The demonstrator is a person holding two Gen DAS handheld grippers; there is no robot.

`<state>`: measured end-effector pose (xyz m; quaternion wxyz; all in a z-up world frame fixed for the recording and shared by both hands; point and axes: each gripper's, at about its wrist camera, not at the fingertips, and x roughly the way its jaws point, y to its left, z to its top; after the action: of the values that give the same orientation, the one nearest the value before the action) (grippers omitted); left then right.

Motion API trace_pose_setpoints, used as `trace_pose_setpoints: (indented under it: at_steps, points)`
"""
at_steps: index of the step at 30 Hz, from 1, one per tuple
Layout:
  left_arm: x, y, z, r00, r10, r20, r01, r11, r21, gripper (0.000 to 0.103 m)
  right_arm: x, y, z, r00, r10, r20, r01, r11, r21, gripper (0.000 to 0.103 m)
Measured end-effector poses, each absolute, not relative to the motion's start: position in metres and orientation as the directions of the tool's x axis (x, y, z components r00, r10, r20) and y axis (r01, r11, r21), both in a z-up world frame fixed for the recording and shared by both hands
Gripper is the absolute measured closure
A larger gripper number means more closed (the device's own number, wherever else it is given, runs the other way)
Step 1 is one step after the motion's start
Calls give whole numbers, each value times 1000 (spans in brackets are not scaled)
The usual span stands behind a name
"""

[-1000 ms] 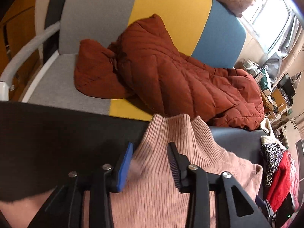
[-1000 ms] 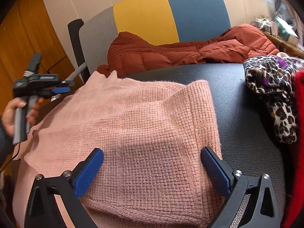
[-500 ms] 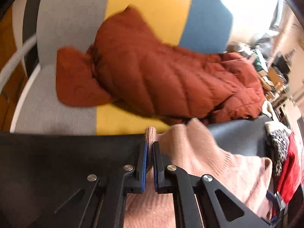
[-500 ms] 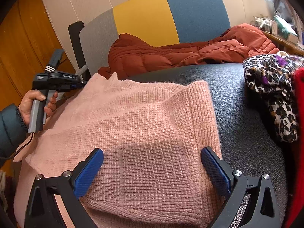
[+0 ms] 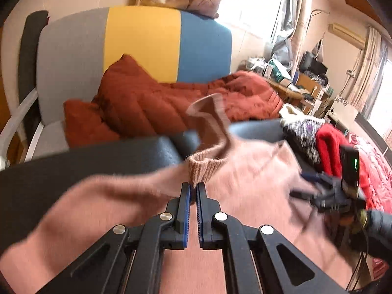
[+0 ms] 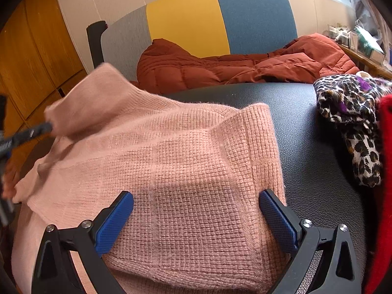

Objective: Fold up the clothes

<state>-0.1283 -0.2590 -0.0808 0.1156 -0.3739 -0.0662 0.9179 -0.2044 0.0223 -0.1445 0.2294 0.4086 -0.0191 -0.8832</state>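
A pink knitted sweater [image 6: 196, 171] lies on a black leather counter [image 6: 306, 147]. The left gripper [image 5: 192, 191] has its fingers pinched tight on the sweater's ribbed cuff, lifting it. The right gripper [image 6: 196, 210] rests with fingers spread wide across the folded part, gripping nothing.

Bare black surface beyond the sweater

I see open black table [image 6: 289, 112] just past the pink sweater [image 6: 196, 171]; right of it a leopard-print garment [image 6: 350, 112], probably heaped, blocks passage.

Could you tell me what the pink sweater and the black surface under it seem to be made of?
Pink sweater: soft knit, probably wool or acrylic, with visible grid stitches and a ribbed cuff. Black surface: probably leather or faux leather, with a fine pebbled grain and dull sheen.
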Motion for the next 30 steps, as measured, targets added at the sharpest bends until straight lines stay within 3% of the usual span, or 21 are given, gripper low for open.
trace_pose_setpoints:
  at_steps: [6, 12, 15, 18, 21, 25, 29, 30]
  points:
    - [-99, -268, -116, -669, 201, -715, -35, -970, -240, 100, -205, 17, -146, -562, -390, -729, 389, -903, 184, 0]
    - [-73, -318, -136, -724, 321, -610, 168, -776, -608, 89, -206, 15, -146, -561, -378, -737, 389, -906, 169, 0]
    - [-69, -332, -133, -758, 351, -550, 185, -693, -697, 83, -204, 15, -144, -554, -377, -743, 388, -906, 170, 0]
    - [-79, -329, -126, -746, 363, -558, 178, -699, -692, 75, -204, 16, -130, -537, -439, -721, 401, -884, 239, 0]
    - [-93, -320, -124, -719, 369, -589, 177, -722, -669, 75, -204, 9, -108, -515, -543, -663, 437, -832, 342, 2]
    - [-109, -305, -131, -679, 355, -643, 182, -767, -615, 77, -208, -31, -95, -448, -622, -642, 510, -768, 388, 20]
    - [-116, -297, -134, -672, 334, -661, 169, -800, -575, 93, -219, -67, -108, -396, -614, -683, 527, -761, 379, 39]
    - [-117, -295, -133, -674, 315, -668, 173, -812, -558, 98, -222, -74, -112, -386, -607, -695, 526, -764, 374, 52]
